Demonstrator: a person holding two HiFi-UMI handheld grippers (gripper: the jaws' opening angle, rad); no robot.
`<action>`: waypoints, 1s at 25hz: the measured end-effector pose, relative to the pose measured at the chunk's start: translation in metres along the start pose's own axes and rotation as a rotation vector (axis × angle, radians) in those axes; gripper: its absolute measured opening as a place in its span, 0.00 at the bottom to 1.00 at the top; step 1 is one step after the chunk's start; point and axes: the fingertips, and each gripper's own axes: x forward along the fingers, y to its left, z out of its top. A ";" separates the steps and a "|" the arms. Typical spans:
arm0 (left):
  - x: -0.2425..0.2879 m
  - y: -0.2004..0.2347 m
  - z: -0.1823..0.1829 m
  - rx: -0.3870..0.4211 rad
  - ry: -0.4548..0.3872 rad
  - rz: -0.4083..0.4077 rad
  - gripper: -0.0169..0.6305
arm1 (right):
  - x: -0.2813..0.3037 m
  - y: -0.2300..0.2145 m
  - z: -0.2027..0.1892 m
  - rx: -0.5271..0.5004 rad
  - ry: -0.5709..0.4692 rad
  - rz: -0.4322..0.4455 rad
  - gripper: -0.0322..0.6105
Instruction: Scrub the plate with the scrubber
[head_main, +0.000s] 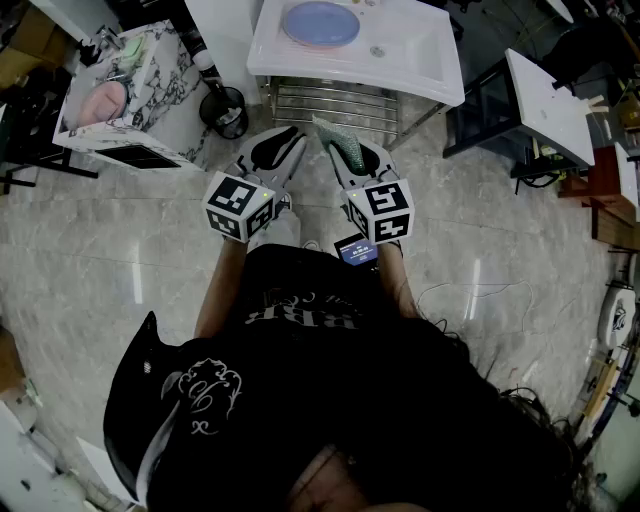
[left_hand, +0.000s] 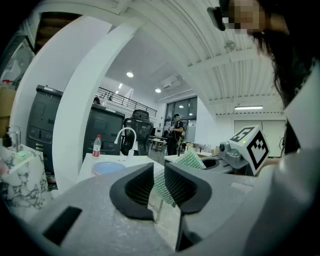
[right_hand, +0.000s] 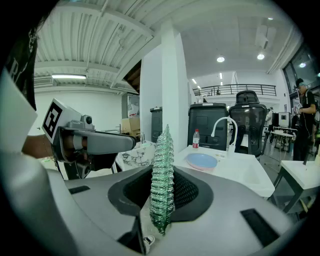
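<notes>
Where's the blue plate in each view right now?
Head view: blue plate top centre, on the white sink counter.
Left gripper view: blue plate lower left, on that counter.
Right gripper view: blue plate right of centre, beyond the scrubber.
Shared landmark: the sink counter.

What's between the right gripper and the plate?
Head view: a metal rack and the sink's front edge lie between the right gripper, shut on the scrubber, and the plate.
</notes>
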 end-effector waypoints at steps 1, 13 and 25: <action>0.000 0.000 0.000 -0.006 -0.002 0.000 0.12 | 0.000 0.000 -0.001 -0.002 0.004 0.001 0.19; -0.003 -0.008 -0.008 -0.007 0.028 0.016 0.12 | -0.003 -0.006 -0.014 0.007 0.016 -0.002 0.19; 0.014 0.012 -0.010 0.007 0.067 0.007 0.12 | 0.023 -0.018 -0.011 -0.006 0.024 0.006 0.19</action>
